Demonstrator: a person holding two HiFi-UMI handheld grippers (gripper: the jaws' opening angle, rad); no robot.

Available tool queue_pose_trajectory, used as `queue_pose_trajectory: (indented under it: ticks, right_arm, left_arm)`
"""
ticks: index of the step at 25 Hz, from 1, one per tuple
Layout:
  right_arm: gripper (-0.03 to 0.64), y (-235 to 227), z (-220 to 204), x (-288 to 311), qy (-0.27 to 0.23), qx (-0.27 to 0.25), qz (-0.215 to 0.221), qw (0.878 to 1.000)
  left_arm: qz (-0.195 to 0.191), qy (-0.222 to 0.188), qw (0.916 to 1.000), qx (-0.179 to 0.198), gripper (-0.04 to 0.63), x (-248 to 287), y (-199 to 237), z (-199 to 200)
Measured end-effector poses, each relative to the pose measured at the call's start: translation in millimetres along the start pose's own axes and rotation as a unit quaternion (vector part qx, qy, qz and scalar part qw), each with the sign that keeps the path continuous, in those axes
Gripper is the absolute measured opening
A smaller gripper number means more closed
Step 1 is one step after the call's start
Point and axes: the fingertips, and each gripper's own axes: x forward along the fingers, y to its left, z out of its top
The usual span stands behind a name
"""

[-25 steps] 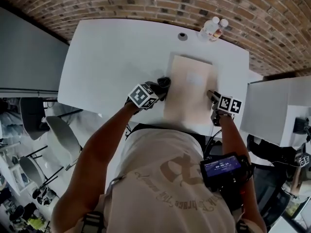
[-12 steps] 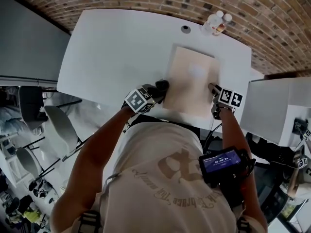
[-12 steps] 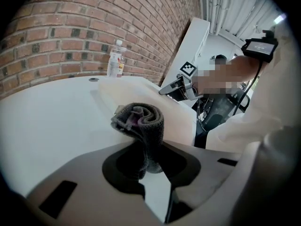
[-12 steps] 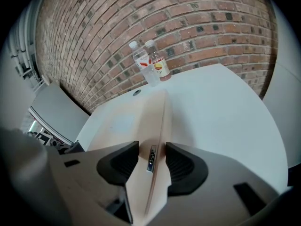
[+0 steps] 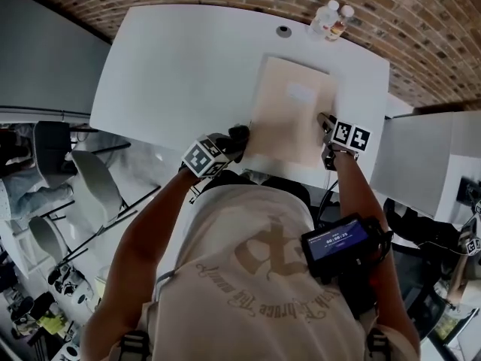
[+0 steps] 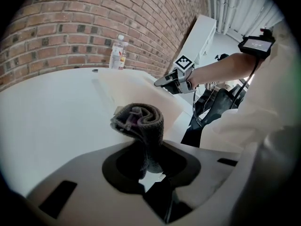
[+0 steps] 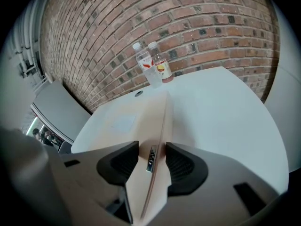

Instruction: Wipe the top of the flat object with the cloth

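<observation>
A flat beige board (image 5: 291,110) lies on the white table (image 5: 180,66), with a pale label near its far end. My right gripper (image 5: 325,123) is shut on the board's right edge (image 7: 160,126), the thin edge pinched between both jaws. My left gripper (image 5: 239,135) is shut on a rolled dark grey cloth (image 6: 139,121), which sticks up out of the jaws. It hovers at the board's near left corner, over the table's front edge. Across the board from it, the right gripper (image 6: 175,81) shows in the left gripper view.
Two plastic bottles (image 5: 332,19) stand at the table's far edge against the brick wall; they also show as bottles (image 7: 153,65) in the right gripper view. A round cable hole (image 5: 282,31) is near them. A white cabinet (image 5: 428,164) stands to the right, chairs (image 5: 83,194) to the left.
The left gripper with the cloth has drawn back toward me along the board's left side, down to its near corner. The right gripper keeps its hold on the board's right edge.
</observation>
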Motion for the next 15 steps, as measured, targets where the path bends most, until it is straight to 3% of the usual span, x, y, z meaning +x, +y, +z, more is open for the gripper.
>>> queue_pose_trajectory:
  ticks: [6, 10, 13, 15]
  right_arm:
    - [0.195, -4.8, 0.7, 0.4, -0.006, -0.004, 0.013, 1.0]
    - [0.196, -3.0, -1.4, 2.1, -0.005, -0.008, 0.027, 1.0]
    - [0.196, -2.9, -1.6, 1.0, -0.009, -0.006, 0.037, 0.999]
    - [0.198, -4.5, -0.8, 0.2, -0.009, -0.007, 0.043, 0.999]
  left_arm:
    - [0.026, 0.002, 0.9992, -0.031, 0.094, -0.2, -20.8, -16.0]
    - [0.052, -0.021, 0.9961, -0.069, 0.094, -10.8, -32.3, -26.7]
    - [0.087, -0.065, 0.9862, -0.125, 0.094, -22.0, -29.1, -24.5]
    - [0.111, -0.089, 0.9713, -0.19, 0.094, -25.2, -22.3, -28.1]
